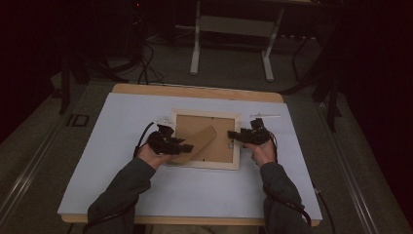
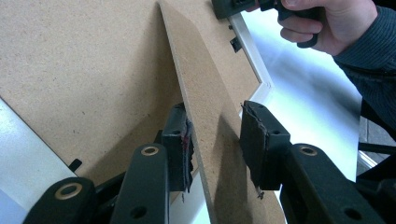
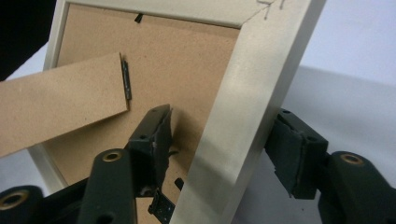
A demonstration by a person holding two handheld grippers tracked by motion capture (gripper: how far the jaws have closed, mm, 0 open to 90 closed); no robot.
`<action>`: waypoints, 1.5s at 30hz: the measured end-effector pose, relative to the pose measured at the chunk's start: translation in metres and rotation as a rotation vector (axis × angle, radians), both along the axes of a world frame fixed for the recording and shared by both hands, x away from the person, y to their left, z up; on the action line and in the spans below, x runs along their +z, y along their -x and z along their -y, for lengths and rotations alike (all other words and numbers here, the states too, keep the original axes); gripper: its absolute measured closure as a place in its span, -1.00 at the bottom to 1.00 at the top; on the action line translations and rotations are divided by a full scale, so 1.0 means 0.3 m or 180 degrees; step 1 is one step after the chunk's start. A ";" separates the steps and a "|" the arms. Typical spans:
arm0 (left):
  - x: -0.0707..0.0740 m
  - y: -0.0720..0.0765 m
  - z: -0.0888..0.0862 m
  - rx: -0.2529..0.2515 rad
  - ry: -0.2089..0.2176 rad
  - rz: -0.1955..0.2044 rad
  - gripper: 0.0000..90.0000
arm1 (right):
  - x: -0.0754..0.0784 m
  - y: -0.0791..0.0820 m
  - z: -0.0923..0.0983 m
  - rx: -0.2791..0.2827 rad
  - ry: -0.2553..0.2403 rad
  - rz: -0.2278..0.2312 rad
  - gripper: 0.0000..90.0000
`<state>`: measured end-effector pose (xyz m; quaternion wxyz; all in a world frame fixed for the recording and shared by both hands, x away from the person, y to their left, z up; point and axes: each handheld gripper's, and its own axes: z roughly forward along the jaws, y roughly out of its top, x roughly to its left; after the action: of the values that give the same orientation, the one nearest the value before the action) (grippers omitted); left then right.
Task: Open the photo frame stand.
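Left tool (image 2: 215, 140): jaws straddling the stand flap (image 2: 205, 116), one pad touching, not clamping.
Right tool (image 3: 219, 154): jaws sitting wide around the frame rail (image 3: 243, 107).

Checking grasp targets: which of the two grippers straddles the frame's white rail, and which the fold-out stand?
The right gripper straddles the picture frame's white side rail; the left gripper has the brown stand flap between its jaws.

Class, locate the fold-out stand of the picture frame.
In the high view the stand lies across the frame's brown backing, slanting toward the left gripper, whose jaws straddle its lower end.
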<state>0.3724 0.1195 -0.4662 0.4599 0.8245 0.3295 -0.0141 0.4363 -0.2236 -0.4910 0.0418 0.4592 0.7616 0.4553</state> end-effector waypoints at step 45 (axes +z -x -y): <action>0.000 -0.062 0.034 0.0126 -0.0266 0.0333 0.72 | 0.134 0.064 0.014 -0.0515 0.0012 0.0949 0.39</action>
<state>0.3911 0.1093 -0.4663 0.4419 0.8359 0.3215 0.0518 0.4170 -0.2278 -0.4508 0.1917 0.4463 0.7083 0.5122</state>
